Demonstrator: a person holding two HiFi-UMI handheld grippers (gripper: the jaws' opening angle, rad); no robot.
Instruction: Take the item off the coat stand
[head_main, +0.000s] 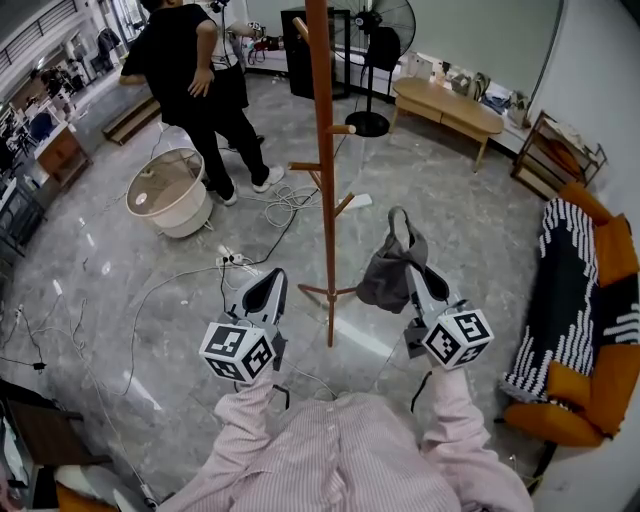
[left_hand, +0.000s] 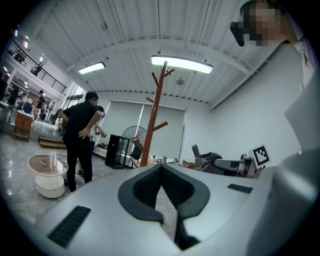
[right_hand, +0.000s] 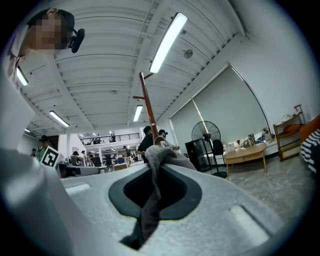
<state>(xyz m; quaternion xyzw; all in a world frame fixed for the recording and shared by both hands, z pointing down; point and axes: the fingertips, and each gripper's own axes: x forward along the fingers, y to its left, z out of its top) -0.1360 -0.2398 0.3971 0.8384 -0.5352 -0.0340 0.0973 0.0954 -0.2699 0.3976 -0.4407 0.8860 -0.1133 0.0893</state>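
Left of the coat stand (head_main: 322, 150) my left hand-held gripper (head_main: 270, 283) is pinched closed on nothing, and just right of its pole my right hand-held gripper (head_main: 413, 273) is clamped on the grey fabric item (head_main: 385, 282), which droops from the tips toward the pole, clear of the pegs.

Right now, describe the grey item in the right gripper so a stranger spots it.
Find the tall brown coat stand. Right of its base, the right gripper is shut on a limp grey fabric item with a strap loop on top; the left gripper holds nothing.
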